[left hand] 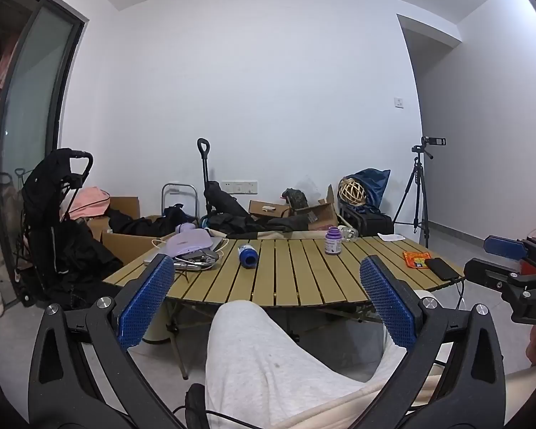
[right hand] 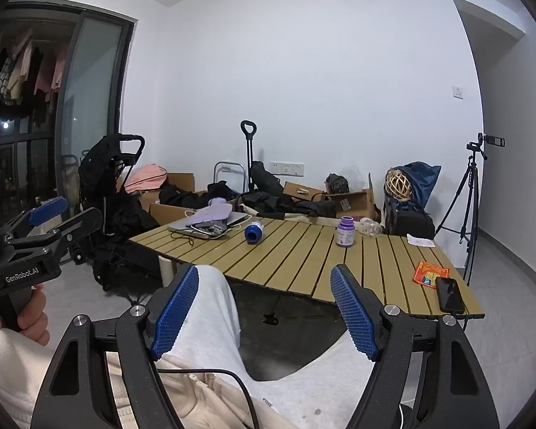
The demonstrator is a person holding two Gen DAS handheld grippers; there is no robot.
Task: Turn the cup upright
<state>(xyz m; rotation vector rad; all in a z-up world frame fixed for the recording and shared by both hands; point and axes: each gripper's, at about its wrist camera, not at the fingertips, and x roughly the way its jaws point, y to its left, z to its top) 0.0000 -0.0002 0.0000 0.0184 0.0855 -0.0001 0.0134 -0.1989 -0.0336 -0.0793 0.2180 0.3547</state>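
A blue cup lies on its side on the slatted wooden table, left of centre, with its open end turned towards me. My left gripper is open and holds nothing; it hangs over the person's lap, short of the table's near edge. My right gripper is likewise open with nothing in it and sits to the right, also short of the table. Each gripper shows at the edge of the other's view: the right gripper and the left gripper.
An upright purple bottle stands right of the cup. A laptop with a purple cloth and cables fills the table's left end. An orange packet and a phone lie at the right end. The person's grey-clad knees are below.
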